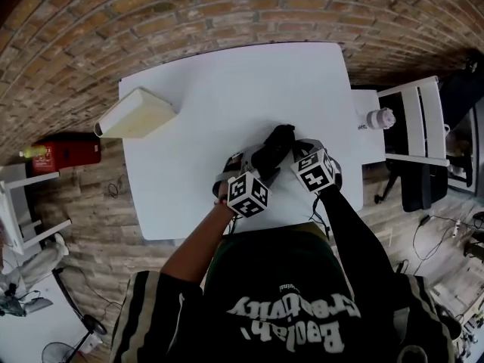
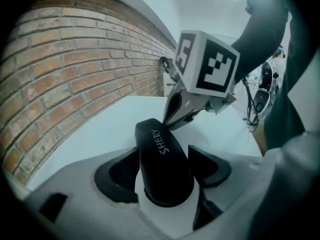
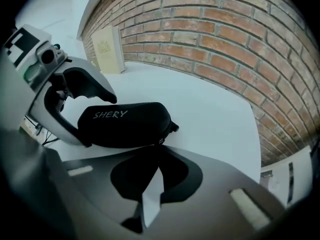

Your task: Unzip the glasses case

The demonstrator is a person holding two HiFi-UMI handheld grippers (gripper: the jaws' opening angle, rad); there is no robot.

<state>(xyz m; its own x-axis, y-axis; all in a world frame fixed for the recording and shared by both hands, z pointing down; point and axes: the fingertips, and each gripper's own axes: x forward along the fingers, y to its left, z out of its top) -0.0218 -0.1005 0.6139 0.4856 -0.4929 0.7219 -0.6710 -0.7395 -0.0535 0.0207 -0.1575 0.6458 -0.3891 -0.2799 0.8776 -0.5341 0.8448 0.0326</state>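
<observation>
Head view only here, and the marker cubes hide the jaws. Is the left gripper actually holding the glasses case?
Observer: Yes. The left gripper view shows the left gripper with a jaw pressed to each side of the glasses case.
Operator: And the right one?
Observer: The right gripper has its jaws together, tips at the case's near edge. What they pinch, if anything, is too small to tell.
Operator: Is it unzipped at all?
Observer: The right gripper view shows no gap along its side; it looks closed.
</observation>
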